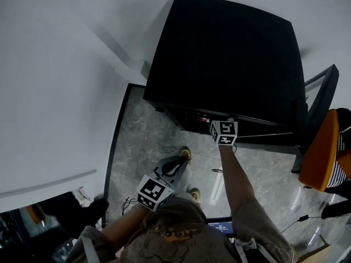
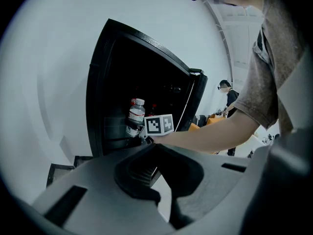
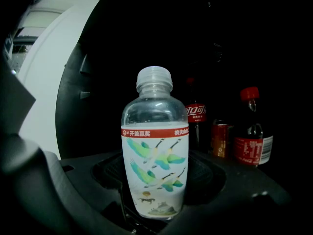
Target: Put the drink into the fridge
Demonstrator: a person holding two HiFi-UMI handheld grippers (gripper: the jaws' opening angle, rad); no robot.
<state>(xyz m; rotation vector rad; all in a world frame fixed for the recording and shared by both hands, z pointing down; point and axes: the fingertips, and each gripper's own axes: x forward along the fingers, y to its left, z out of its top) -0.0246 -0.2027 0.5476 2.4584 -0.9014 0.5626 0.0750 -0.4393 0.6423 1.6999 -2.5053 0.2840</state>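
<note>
Clasped low on its body by the jaws of the right gripper point(image 3: 154, 192), the water bottle point(image 3: 154, 141) stands upright just inside the open fridge point(image 1: 225, 53), cola bottles point(image 3: 250, 131) deeper in, while the left gripper point(image 1: 174, 167), jaws closed and empty, hangs well outside the fridge.

- Office-like room: bare white walls point(image 1: 55, 64) above a glossy, marble-look floor point(image 1: 148, 141).
- A black fridge point(image 1: 225, 59), an orange chair point(image 1: 321, 152) and a cable point(image 1: 300, 219) trailing over the floor.
</note>
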